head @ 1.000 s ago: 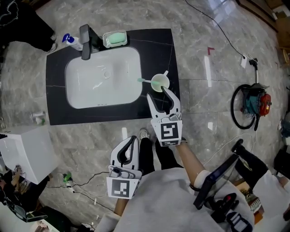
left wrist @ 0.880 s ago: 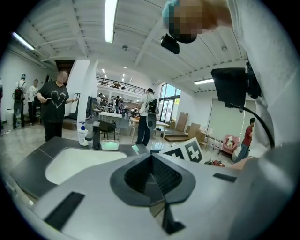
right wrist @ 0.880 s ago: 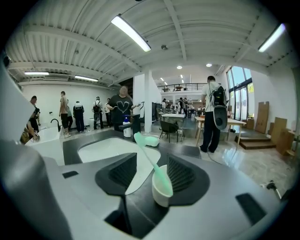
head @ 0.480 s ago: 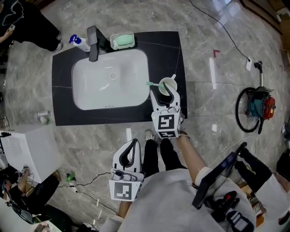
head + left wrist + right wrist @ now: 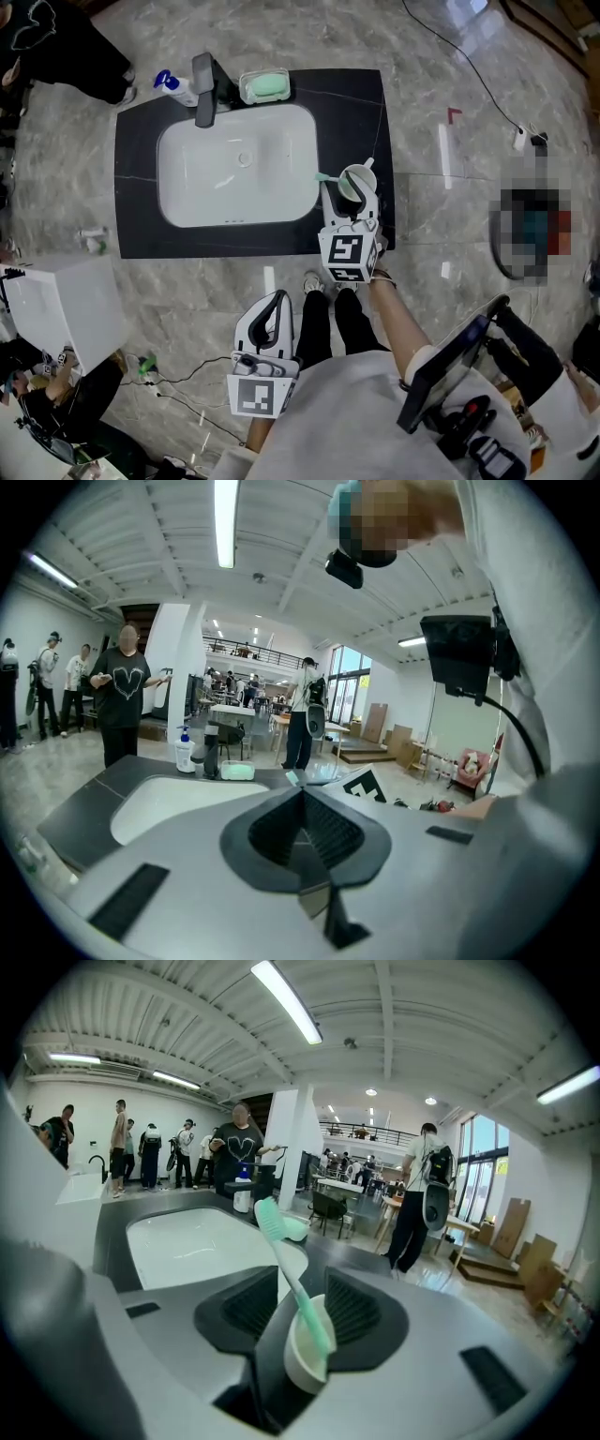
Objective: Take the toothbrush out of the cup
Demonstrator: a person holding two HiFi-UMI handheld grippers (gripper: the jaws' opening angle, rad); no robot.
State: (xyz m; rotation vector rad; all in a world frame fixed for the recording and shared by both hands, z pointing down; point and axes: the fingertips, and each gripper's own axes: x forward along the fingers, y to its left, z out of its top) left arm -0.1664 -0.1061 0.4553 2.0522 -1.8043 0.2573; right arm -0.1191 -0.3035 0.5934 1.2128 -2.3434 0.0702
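the right gripper (image 5: 352, 194) has been brought around the cup (image 5: 356, 178), right of centre. its wide jaws are closing, and the toothbrush (image 5: 281, 1251) is still inside the cup. the left gripper (image 5: 278, 300), lower centre, is kept shut.

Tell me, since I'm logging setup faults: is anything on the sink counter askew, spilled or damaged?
Nothing stands out. The cup stands on the black counter beside the basin, and the toothbrush leans out of it toward the basin, as a brush in a cup normally would. No spill or damage shows.
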